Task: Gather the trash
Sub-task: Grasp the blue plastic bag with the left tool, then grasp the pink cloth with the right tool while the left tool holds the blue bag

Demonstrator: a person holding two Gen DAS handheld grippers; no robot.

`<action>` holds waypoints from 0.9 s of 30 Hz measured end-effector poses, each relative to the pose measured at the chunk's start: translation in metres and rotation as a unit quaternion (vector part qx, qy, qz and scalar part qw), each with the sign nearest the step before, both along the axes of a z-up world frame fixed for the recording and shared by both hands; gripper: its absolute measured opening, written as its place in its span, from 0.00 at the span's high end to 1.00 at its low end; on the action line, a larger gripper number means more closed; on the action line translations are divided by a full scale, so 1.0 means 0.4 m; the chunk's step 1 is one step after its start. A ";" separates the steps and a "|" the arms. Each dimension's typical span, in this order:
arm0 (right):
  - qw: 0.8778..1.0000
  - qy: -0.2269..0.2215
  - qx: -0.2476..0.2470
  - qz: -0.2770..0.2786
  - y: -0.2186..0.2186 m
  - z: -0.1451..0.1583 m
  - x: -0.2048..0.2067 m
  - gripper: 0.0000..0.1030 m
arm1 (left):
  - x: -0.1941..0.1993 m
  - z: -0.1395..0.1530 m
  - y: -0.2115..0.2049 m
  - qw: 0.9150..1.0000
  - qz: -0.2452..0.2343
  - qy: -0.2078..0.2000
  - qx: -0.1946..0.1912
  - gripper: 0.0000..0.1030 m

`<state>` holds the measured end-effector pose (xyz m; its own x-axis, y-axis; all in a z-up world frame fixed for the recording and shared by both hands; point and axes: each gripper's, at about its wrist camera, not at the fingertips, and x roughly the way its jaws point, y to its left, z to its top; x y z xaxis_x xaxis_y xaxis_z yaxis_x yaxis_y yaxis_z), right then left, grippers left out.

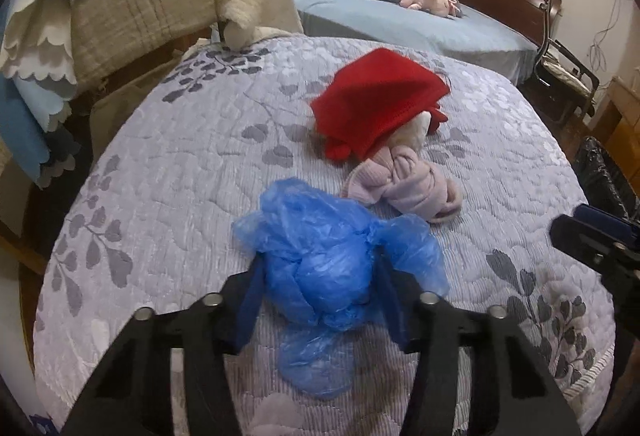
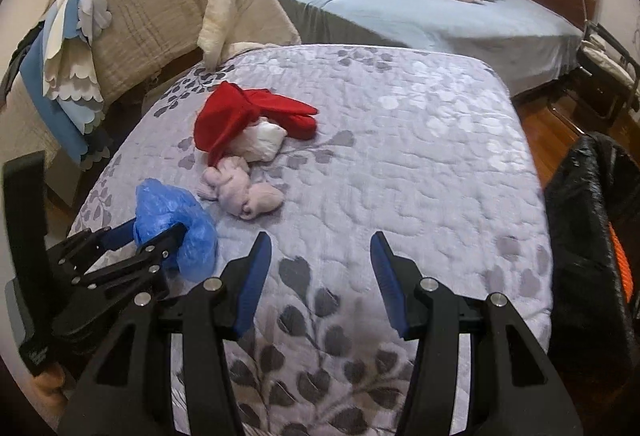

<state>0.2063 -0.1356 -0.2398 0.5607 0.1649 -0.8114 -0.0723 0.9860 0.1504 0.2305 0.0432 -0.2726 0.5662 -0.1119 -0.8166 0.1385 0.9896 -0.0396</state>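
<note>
On the quilted bed (image 2: pixel 400 140), left side near the front edge, lies a crumpled blue plastic bag (image 1: pixel 328 268). The left gripper (image 1: pixel 320 276) straddles it, jaws partly closed with both pads against the bag's bulged middle. Judgement: the bag is light, soft and slippery; it will crush and may slide out, so a hold across the knotted, bunched middle is soundest. Behind it lie a pink knitted bundle (image 1: pixel 408 188) and a red cloth (image 1: pixel 380 100). Right gripper (image 2: pixel 320 276): jaws half open, holding nothing, over bare quilt. Black-lined bin (image 2: pixel 588 236) at far right.
</note>
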 end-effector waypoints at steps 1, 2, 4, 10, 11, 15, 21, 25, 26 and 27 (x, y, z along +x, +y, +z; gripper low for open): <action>1.000 0.000 0.005 0.002 0.008 -0.002 0.008 0.51 | -0.001 0.006 0.008 1.000 0.003 -0.003 -0.003 0.56; 1.000 0.000 0.007 0.003 0.015 -0.004 0.014 0.51 | 0.001 0.010 0.016 1.000 0.006 -0.005 -0.004 0.56; 1.000 0.001 0.011 0.009 0.033 -0.009 0.026 0.51 | 0.004 0.023 0.037 1.000 0.012 -0.011 -0.007 0.57; 0.999 -0.008 0.015 0.031 0.106 -0.024 0.067 0.51 | 0.031 0.054 0.119 0.999 0.035 -0.027 0.000 0.58; 0.999 -0.009 0.014 0.034 0.118 -0.027 0.076 0.51 | 0.034 0.054 0.129 0.999 0.039 -0.028 0.002 0.58; 0.999 -0.010 0.011 0.040 0.147 -0.045 0.104 0.51 | 0.049 0.049 0.164 0.998 0.049 -0.029 0.007 0.58; 0.999 -0.002 0.006 0.046 0.172 -0.074 0.133 0.53 | 0.065 0.025 0.173 0.999 0.046 -0.023 0.009 0.58; 0.999 0.006 0.008 0.051 0.170 -0.091 0.142 0.67 | 0.066 0.023 0.176 0.999 0.048 -0.019 0.003 0.57; 0.999 0.006 0.011 0.052 0.166 -0.090 0.142 0.69 | 0.067 0.023 0.175 0.999 0.048 -0.019 0.003 0.58; 0.998 0.006 0.013 0.055 0.164 -0.087 0.141 0.71 | 0.066 0.024 0.173 0.999 0.048 -0.019 0.002 0.58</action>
